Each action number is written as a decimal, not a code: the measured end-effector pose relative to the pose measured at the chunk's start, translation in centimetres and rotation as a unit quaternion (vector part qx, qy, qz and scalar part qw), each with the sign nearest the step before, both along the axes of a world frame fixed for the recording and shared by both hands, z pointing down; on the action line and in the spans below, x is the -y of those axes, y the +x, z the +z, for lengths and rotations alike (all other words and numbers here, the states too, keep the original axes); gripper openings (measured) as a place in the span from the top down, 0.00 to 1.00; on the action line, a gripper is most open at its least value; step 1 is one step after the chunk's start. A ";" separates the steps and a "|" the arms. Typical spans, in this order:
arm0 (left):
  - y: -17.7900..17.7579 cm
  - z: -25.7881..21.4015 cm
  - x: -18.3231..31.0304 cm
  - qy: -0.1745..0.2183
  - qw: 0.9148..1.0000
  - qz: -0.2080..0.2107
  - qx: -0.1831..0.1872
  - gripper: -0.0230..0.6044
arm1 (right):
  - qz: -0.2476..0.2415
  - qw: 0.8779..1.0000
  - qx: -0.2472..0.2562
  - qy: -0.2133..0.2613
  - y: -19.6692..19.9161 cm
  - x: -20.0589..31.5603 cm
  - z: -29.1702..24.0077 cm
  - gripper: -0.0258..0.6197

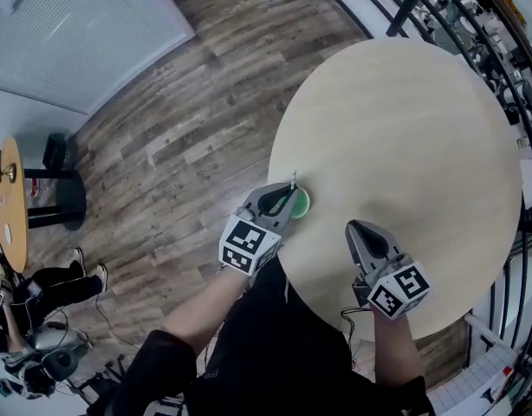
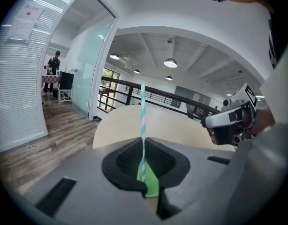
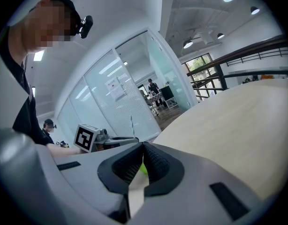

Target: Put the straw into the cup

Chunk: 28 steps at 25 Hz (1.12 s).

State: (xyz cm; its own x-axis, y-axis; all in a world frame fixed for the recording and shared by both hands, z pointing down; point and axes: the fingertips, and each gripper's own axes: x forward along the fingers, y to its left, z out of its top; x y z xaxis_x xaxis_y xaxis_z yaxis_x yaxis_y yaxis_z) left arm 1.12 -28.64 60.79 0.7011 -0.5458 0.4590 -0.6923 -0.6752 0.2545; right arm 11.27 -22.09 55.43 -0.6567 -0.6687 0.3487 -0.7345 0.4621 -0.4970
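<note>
Evidently light and crushable, straw (image 2: 143, 125) pinched low by left gripper (image 1: 280, 200) near cup (image 1: 301, 203); right gripper (image 1: 359, 228) closed, empty.

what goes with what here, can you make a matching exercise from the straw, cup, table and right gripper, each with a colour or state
1. straw
2. cup
3. table
4. right gripper

a. green
b. round, pale wood
c. jaws together, nothing held
d. blue and white stripes, clamped upright in the left gripper

Pairs: 1-d, 2-a, 3-b, 4-c
</note>
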 end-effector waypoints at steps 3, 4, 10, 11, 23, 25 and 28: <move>0.2 0.5 -0.1 0.000 1.000 0.005 0.007 0.93 | 0.002 1.000 -0.001 0.000 0.1 0.0 -0.2 0.93; 0.2 0.6 0.0 -0.001 1.000 0.005 0.010 0.93 | 0.003 1.000 -0.001 -0.001 0.1 0.1 -0.2 0.93; 0.5 1.1 0.0 0.000 1.000 0.005 0.024 0.93 | 0.005 1.000 0.000 -0.002 0.5 0.2 0.0 0.93; 0.5 1.0 0.0 0.001 1.000 0.006 0.026 0.93 | 0.005 1.000 0.001 -0.002 0.5 0.2 0.1 0.93; -0.4 0.6 0.3 0.010 0.998 -0.013 0.059 0.85 | -0.003 1.000 0.007 0.005 0.4 0.4 -0.8 0.93; -0.7 0.4 0.3 0.014 0.998 -0.019 0.063 0.81 | -0.005 1.000 0.009 0.007 0.3 0.3 -0.9 0.93; -1.0 0.1 0.2 0.018 0.997 -0.023 0.066 0.78 | -0.007 1.000 0.011 0.009 0.2 0.3 -1.1 0.93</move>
State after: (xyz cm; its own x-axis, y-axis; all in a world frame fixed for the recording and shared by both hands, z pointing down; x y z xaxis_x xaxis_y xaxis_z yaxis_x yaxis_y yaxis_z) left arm 0.14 -28.85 60.89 0.6090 -0.5940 0.5256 -0.7489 -0.6489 0.1344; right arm 11.46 -22.44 54.32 -0.6740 -0.6647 0.3223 -0.7163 0.4813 -0.5052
